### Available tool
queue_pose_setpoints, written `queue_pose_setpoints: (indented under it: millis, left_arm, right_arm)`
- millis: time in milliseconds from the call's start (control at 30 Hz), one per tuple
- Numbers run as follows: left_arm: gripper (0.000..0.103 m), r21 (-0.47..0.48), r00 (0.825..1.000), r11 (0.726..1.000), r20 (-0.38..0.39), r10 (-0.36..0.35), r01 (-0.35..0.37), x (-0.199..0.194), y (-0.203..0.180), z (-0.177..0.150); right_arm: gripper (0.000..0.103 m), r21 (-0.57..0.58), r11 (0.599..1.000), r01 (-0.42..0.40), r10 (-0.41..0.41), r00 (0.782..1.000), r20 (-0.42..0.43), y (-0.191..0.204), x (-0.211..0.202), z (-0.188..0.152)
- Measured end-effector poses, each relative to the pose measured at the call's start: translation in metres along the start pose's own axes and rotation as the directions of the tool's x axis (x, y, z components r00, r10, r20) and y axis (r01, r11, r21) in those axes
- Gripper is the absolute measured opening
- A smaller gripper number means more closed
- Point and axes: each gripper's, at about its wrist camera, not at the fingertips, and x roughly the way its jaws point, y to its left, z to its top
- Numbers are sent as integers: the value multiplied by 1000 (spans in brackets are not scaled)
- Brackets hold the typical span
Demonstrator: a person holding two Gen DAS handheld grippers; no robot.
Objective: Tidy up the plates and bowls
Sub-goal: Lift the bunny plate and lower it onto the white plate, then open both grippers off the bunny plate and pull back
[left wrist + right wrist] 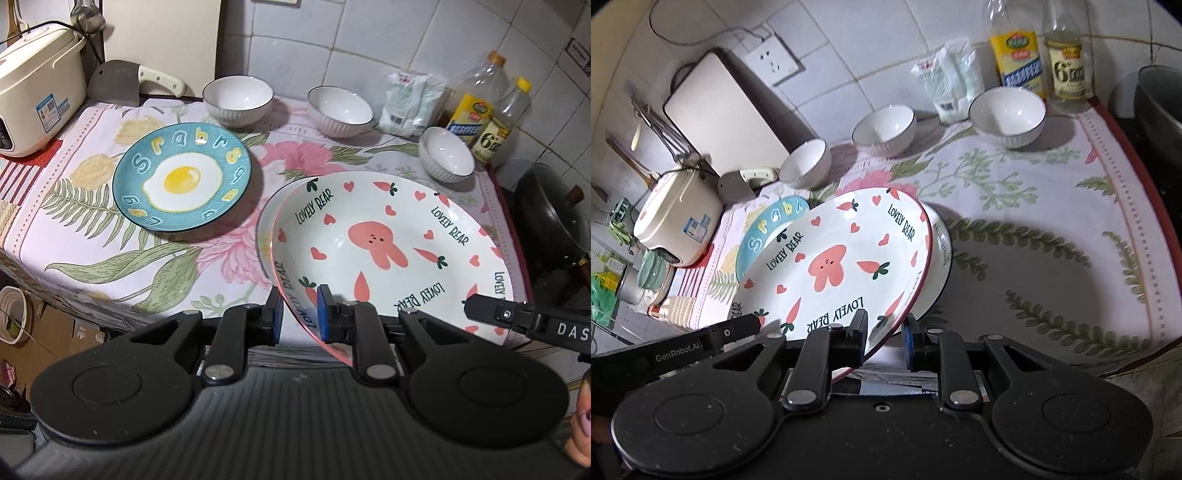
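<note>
A white plate with a pink rabbit and "LOVELY BEAR" lettering (376, 236) (831, 266) hangs tilted above the floral cloth. My left gripper (300, 302) is shut on its near rim. My right gripper (884, 328) is shut on the rim at the other side, and its finger (480, 306) shows in the left wrist view. Under the rabbit plate lies a white dark-rimmed plate (942, 258); I cannot tell whether it is gripped too. A blue fried-egg plate (183, 177) (764, 236) lies flat to the left. Three white bowls (238, 96) (340, 109) (447, 153) stand along the back.
A cream rice cooker (37, 99) and a cleaver (118, 83) sit at the back left. A salt bag (410, 103) and two oil bottles (476, 99) stand by the tiled wall. A dark wok (550, 214) is off the right edge. A cutting board (720, 110) leans on the wall.
</note>
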Motion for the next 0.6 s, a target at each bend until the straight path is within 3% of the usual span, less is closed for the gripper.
queue_pose_setpoints:
  millis: [600]
  left_arm:
    - [17,-11,993,999,-102,-50,49,86,30,7]
  right_arm:
    - [25,87,996,28,-23,998,-52,-19,79,9]
